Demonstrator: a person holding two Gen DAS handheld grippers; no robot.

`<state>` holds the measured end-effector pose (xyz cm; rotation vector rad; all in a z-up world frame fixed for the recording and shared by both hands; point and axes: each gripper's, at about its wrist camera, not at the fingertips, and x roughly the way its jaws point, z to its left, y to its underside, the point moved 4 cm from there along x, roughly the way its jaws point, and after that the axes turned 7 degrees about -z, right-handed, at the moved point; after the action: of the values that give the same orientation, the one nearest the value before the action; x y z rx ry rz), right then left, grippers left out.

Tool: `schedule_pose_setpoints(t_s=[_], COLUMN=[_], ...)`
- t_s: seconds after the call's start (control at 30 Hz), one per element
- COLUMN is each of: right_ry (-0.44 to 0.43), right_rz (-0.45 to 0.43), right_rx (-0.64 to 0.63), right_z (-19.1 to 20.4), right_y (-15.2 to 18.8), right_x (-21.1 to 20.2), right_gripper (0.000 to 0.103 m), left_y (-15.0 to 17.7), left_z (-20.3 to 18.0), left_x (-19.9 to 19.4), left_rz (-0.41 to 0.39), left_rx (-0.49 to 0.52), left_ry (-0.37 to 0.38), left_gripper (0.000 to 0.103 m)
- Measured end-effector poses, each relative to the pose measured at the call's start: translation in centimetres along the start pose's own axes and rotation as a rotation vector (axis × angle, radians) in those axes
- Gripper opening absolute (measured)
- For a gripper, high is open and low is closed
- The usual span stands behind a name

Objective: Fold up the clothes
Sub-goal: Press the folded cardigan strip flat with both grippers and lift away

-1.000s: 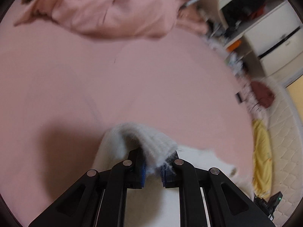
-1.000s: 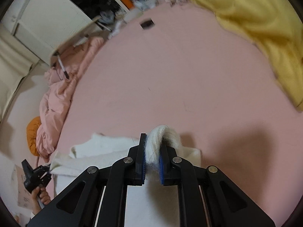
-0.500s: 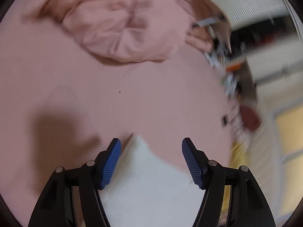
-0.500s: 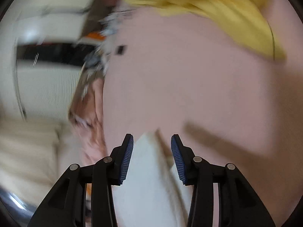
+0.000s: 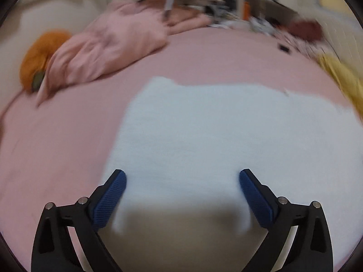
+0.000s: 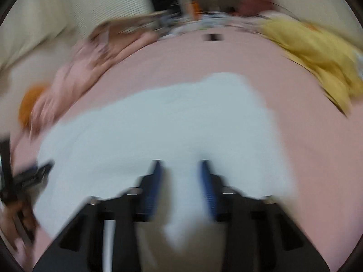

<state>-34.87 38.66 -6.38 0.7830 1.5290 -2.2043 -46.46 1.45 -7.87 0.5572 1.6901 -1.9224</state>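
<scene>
White sweater (image 5: 215, 136) lies flat at 12 on the pink bed (image 5: 56, 158), one fold looks done; my left claw (image 5: 182, 188) spread wide, right claw (image 6: 181, 181) narrower, both empty; more folds left.

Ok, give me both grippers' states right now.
Left gripper: open, holding nothing, above the white garment.
Right gripper: open, fingers apart, holding nothing.

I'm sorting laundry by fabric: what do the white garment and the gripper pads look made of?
White garment: probably soft knit or fleece, matte, lying limp; blur hides the weave. Left gripper pads: blue, finely ribbed, likely rubber or plastic.
</scene>
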Motion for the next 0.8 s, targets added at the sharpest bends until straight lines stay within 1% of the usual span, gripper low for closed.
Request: schedule_pose_setpoints(t_s=[0.03,0.07,0.1,0.13,0.17,0.2,0.23,0.27,0.3,0.33,0.37,0.4,0.43,0.47,0.5,0.53,0.57,0.6,0.63,0.67,0.7,0.73,0.77,0.8], right_ry=[0.067,0.089,0.084,0.079,0.075,0.025,-0.024,-0.061,-0.056,-0.017,0.006,0.018,0.078,0.162,0.156,0.105,0.099,0.117,0.134,0.149,0.191,0.247,0.303,0.353], right_rz=[-0.014,-0.024,-0.031,-0.038,-0.046,-0.046,-0.029,-0.005,0.016,0.03,0.033,0.032,0.014,-0.011,-0.03,-0.047,-0.022,0.025,0.072,0.092,0.09,0.085,0.079,0.067], right_rx=[0.046,0.036,0.001,-0.035,-0.071,-0.141,-0.21,-0.271,-0.315,-0.321,-0.275,-0.21,-0.18,-0.167,-0.186,-0.222,-0.225,-0.213,-0.2,-0.115,-0.042,0.006,0.054,0.065], right_z=[-1.5,-1.6,-1.0,-0.3,0.3,2.0,3.6,4.9,5.5,5.0,3.9,2.7,2.1,1.7,2.4,3.6,3.7,3.1,2.6,0.7,-1.1,-2.6,-4.1,-5.0], right_y=[-0.5,-0.7,-0.7,-0.6,-0.6,0.1,1.3,2.5,3.9,5.0,5.3,5.3,5.1,4.8,4.9,5.2,5.6,6.1,6.6,6.6,6.3,5.9,5.5,5.0], right_x=[-0.7,-1.5,-2.4,-3.2,-4.1,-4.9,-5.1,-4.9,-4.8,-4.7,-4.8,-5.2,-6.0,-7.0,-7.8,-8.5,-8.3,-7.7,-7.1,-7.0,-7.6,-8.5,-9.4,-10.7], right_gripper=[0.022,0.022,0.022,0.025,0.026,0.033,0.05,0.063,0.072,0.072,0.07,0.06,0.057,0.058,0.06,0.065,0.068,0.069,0.068,0.067,0.067,0.068,0.068,0.068], left_y=[-0.2,-0.4,-0.6,-0.6,0.0,0.8,1.7,2.6,3.5,4.4,4.9,4.8,4.6,4.3,4.3,4.6,5.1,5.5,5.6,5.7,5.7,5.4,5.1,4.7], left_z=[0.9,1.7,2.6,3.0,2.5,1.4,0.3,-0.2,0.0,0.3,0.7,1.7,2.5,2.9,3.0,2.6,2.3,2.4,3.0,3.6,4.4,5.6,6.6,7.5], left_x=[-0.3,-0.6,-0.9,-1.7,-2.9,-3.6,-4.3,-4.6,-4.2,-3.9,-3.8,-4.1,-4.7,-5.8,-6.7,-6.9,-6.1,-5.6,-5.7,-5.7,-6.0,-6.8,-7.6,-8.3], left_rz=[0.001,0.001,0.002,-0.011,-0.027,-0.025,-0.023,-0.015,0.003,0.02,0.031,0.035,0.025,-0.007,-0.04,-0.041,0.002,0.032,0.044,0.056,0.061,0.057,0.049,0.039], left_rx=[-0.02,-0.04,-0.061,-0.069,-0.048,-0.011,0.026,0.056,0.075,0.095,0.089,0.051,0.024,0.01,0.009,0.044,0.105,0.139,0.138,0.137,0.14,0.147,0.164,0.204], left_ry=[-0.013,-0.026,-0.039,-0.032,-0.001,0.026,0.054,0.062,0.043,0.025,0.015,0.0,-0.039,-0.078,-0.082,-0.062,-0.077,-0.084,-0.082,-0.079,-0.09,-0.12,-0.161,-0.237], left_gripper=[0.099,0.095,0.094,0.094,0.094,0.094,0.094,0.094,0.094,0.094,0.094,0.094,0.094,0.094,0.094,0.094,0.095,0.095,0.095,0.096,0.097,0.1,0.1,0.1])
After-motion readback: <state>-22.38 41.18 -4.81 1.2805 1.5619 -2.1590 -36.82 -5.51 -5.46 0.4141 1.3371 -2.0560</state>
